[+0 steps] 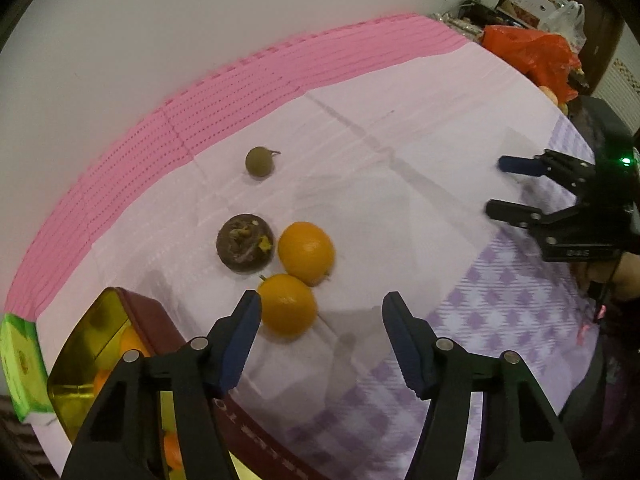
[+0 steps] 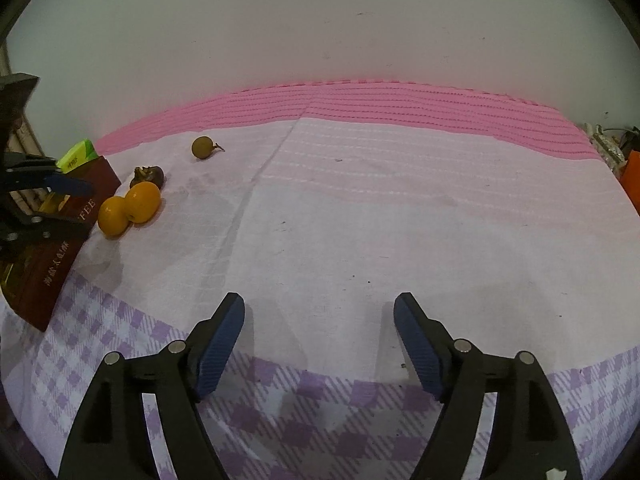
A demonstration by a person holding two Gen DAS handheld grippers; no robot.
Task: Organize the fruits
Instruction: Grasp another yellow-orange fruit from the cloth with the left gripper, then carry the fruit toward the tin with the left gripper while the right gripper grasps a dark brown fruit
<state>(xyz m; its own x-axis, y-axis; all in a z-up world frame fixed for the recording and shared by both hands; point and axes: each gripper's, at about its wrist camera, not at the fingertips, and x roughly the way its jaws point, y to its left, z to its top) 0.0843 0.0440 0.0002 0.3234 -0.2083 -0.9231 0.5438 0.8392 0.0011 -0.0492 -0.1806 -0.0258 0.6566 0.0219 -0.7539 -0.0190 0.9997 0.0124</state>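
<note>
Two oranges (image 1: 298, 276) touching on tablecloth (image 1: 400, 208)

Black left gripper (image 1: 320, 312), blue-padded jaws

Dim, flat indoor light with a muddy colour cast in both fisheye views. Straight lines bow strongly and the corners go black. The oranges (image 1: 306, 252) throw only soft, faint shadows on the cloth (image 2: 360, 216). The far right hand-held gripper (image 1: 496, 186) is smeared by motion blur, and the gold box lining (image 1: 86, 344) gives off glare.
</note>
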